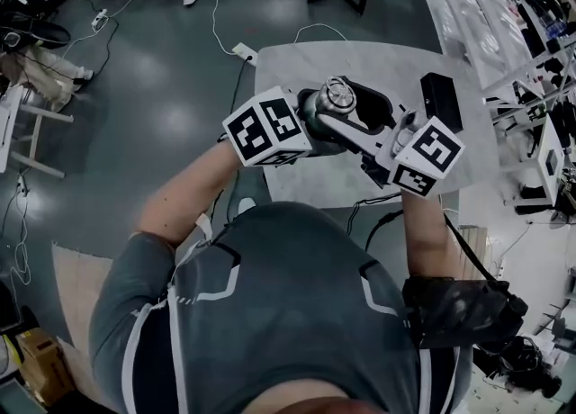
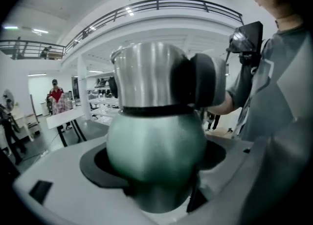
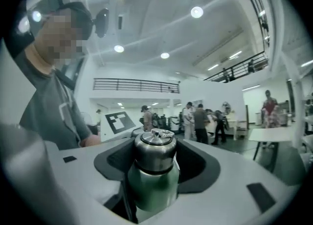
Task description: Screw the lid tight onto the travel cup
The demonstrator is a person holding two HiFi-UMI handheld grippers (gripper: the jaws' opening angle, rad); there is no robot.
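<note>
The travel cup is held up between both grippers above the white table (image 1: 297, 66). Its green body (image 2: 156, 146) fills the space between the left gripper's jaws, and my left gripper (image 2: 157, 172) is shut on it. The steel lid (image 2: 146, 75) sits on top of the cup with a dark pad (image 2: 203, 79) of the right gripper pressed against its side. In the right gripper view the lid (image 3: 155, 149) stands upright between the black pads, above the green body (image 3: 151, 185). My right gripper (image 3: 156, 163) is shut on the lid. In the head view the lid (image 1: 338, 94) shows between the two marker cubes.
A black box (image 1: 441, 97) lies on the table's right part. A power strip (image 1: 243, 50) and cables lie on the grey floor to the left. White workbenches (image 1: 522, 34) line the right side. People stand in the hall in the background (image 3: 200, 121).
</note>
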